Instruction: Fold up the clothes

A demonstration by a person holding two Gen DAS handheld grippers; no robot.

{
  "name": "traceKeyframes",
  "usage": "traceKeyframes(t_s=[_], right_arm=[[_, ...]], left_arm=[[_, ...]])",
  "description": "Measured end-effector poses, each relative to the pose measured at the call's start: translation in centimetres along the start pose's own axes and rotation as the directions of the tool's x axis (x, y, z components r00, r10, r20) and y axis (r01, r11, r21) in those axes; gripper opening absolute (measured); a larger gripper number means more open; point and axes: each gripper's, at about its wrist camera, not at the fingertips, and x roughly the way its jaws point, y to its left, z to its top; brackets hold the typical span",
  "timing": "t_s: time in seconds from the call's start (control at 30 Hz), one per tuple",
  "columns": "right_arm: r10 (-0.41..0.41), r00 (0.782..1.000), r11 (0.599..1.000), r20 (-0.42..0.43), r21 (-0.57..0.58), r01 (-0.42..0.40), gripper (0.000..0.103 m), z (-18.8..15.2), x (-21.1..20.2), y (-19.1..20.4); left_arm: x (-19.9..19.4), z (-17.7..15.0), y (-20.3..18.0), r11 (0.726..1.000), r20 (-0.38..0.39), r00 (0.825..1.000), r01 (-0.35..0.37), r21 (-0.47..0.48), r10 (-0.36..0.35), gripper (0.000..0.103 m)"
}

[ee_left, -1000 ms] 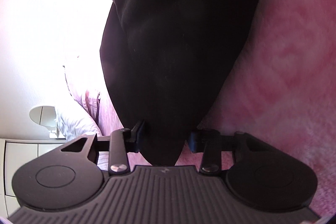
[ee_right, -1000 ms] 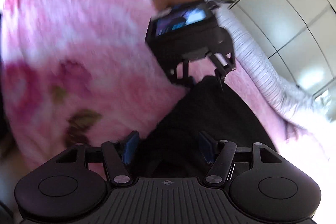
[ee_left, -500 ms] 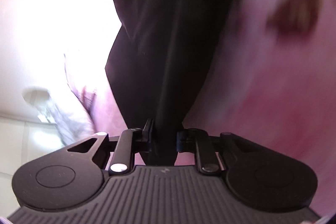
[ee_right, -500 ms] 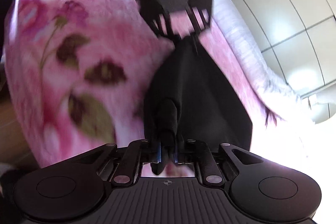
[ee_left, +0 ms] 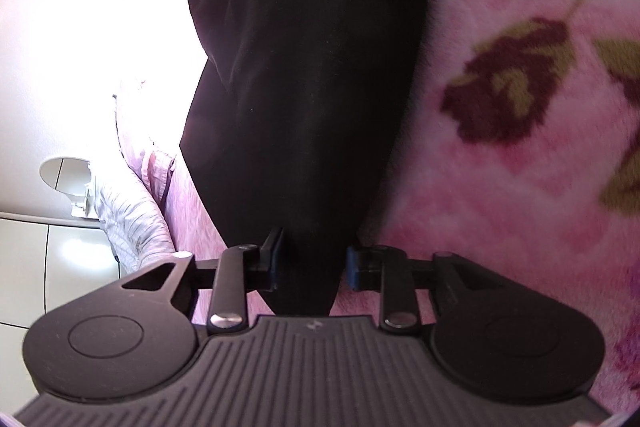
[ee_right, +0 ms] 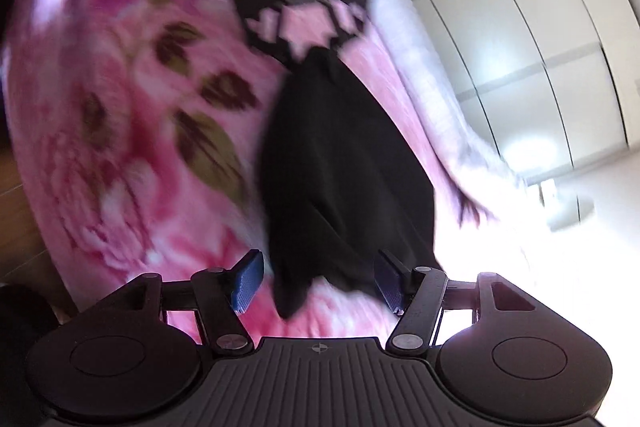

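Note:
A black garment (ee_left: 304, 99) lies stretched out on a pink flowered blanket (ee_left: 520, 147). In the left wrist view its near end lies between the fingers of my left gripper (ee_left: 312, 263), whose jaws stand apart around the cloth without pinching it. In the right wrist view the garment (ee_right: 344, 167) runs from my right gripper (ee_right: 316, 279) to the left gripper (ee_right: 304, 11) at the far end. My right gripper is open, with the garment's near end lying between its blue pads (ee_right: 246, 279).
The blanket (ee_right: 120, 107) covers a bed. A pale striped pillow or sheet (ee_left: 128, 219) lies at the bed's far side. White wardrobe doors (ee_right: 540, 47) stand beyond it. A small white round mirror (ee_left: 64, 175) stands on a white cabinet.
Both grippers were shut on the garment's ends half a second ago. Both have now opened and let the cloth lie on the blanket. The right gripper opened wider.

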Motion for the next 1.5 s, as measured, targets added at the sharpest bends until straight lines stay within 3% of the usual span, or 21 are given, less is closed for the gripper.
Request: traceKeyframes(t_s=[0.03,0.07,0.2,0.3,0.4,0.43,0.47,0.5,0.57,0.6,0.63,0.77,0.83,0.97,1.0,1.03,1.13,1.27,1.33,1.4,1.5], right_arm=[[-0.003,1.0,1.0,0.008,-0.027,0.004,0.023,0.3,0.4,0.5],[0.011,1.0,1.0,-0.011,-0.007,-0.011,0.01,0.1,0.7,0.2],[0.06,0.992,0.996,-0.109,0.077,-0.052,0.003,-2.2,1.0,-1.1],[0.093,0.974,0.985,-0.207,0.16,-0.06,0.0,-4.7,0.9,-1.9],[0.112,0.969,0.929,-0.218,0.37,-0.024,0.0,-6.3,-0.1,-4.3],[0.129,0.97,0.882,-0.208,0.471,-0.016,0.0,-6.7,-0.2,-5.6],[0.168,0.969,0.809,-0.182,0.587,-0.03,0.001,-7.3,-0.1,-7.1],[0.219,0.967,0.703,-0.127,0.708,-0.067,0.008,-8.0,0.5,-8.7],[0.278,0.96,0.471,-0.01,0.873,-0.127,0.041,-9.5,2.4,-11.6],[0.286,0.957,0.365,0.039,0.919,-0.147,0.064,-10.2,3.6,-12.7],[0.289,0.953,0.253,0.089,0.953,-0.166,0.072,-11.0,4.8,-13.8],[0.275,0.941,-0.057,0.198,0.98,-0.19,0.072,-14.0,10.7,-16.9],[0.263,0.94,-0.185,0.217,0.967,-0.172,0.072,-16.3,13.7,-17.7],[0.247,0.94,-0.362,0.236,0.922,-0.136,0.072,-20.0,18.4,-18.9],[0.235,0.939,-0.405,0.252,0.903,-0.141,0.066,-20.8,19.3,-19.1],[0.23,0.934,-0.425,0.273,0.892,-0.156,0.042,-21.3,20.1,-19.5],[0.256,0.912,-0.401,0.321,0.894,-0.202,0.032,-21.6,21.8,-21.3],[0.295,0.885,-0.316,0.361,0.911,-0.266,0.028,-20.8,25.2,-24.7],[0.346,0.853,-0.277,0.391,0.911,-0.305,0.029,-19.4,28.7,-26.2],[0.417,0.807,-0.246,0.419,0.906,-0.344,0.031,-18.6,31.4,-27.6],[0.437,0.833,-0.123,0.34,0.94,-0.319,0.036,-18.0,28.8,-28.1]], left_arm=[[-0.1,-0.1,0.1,1.0,0.004,1.0,-0.004,0.0,0.004,0.022],[-0.1,-0.3,0.1,1.0,0.007,1.0,-0.008,-0.001,0.008,0.021],[-0.7,-0.2,0.2,0.999,0.009,1.0,-0.017,-0.027,0.017,0.019],[-1.1,-0.2,-2.6,0.999,0.014,1.0,-0.025,-0.044,0.025,0.021],[-1.8,-0.5,-4.3,0.999,0.04,0.998,-0.045,-0.011,0.045,0.032],[-1.8,-0.7,-4.6,0.999,0.05,0.997,-0.053,0.007,0.052,0.034],[-1.8,-0.9,-4.9,0.997,0.059,0.996,-0.071,0.042,0.068,0.036],[-1.8,-1.1,-5.1,0.993,0.069,0.994,-0.089,0.076,0.084,0.039],[-1.3,-1.3,-5.1,0.982,0.072,0.992,-0.117,0.145,0.108,0.04],[-1.0,-1.4,-5.2,0.975,0.074,0.99,-0.131,0.18,0.12,0.041],[-0.7,-1.5,-5.2,0.97,0.08,0.99,-0.134,0.203,0.12,0.042],[0.6,-1.5,-5.0,0.953,0.107,0.987,-0.141,0.267,0.116,0.042],[1.2,-1.4,-4.6,0.954,0.109,0.989,-0.129,0.271,0.103,0.034],[1.1,-1.4,-4.0,0.974,0.11,0.989,-0.116,0.197,0.096,0.02],[0.9,-1.3,-3.9,0.977,0.111,0.988,-0.122,0.176,0.104,0.018],[0.6,-1.1,-3.6,0.982,0.105,0.989,-0.123,0.143,0.109,0.018],[-0.6,0.5,-3.0,0.992,0.068,0.992,-0.114,0.062,0.11,0.017],[-2.6,5.3,-3.0,0.997,0.033,0.997,-0.074,0.003,0.074,0.017],[-3.4,8.2,-3.4,0.998,0.02,0.998,-0.053,-0.023,0.053,0.017],[-4.3,11.0,-3.8,0.998,0.007,0.999,-0.031,-0.048,0.032,0.018],[-5.8,11.3,-4.8,0.995,0.039,0.999,0.017,-0.1,-0.013,0.021]])
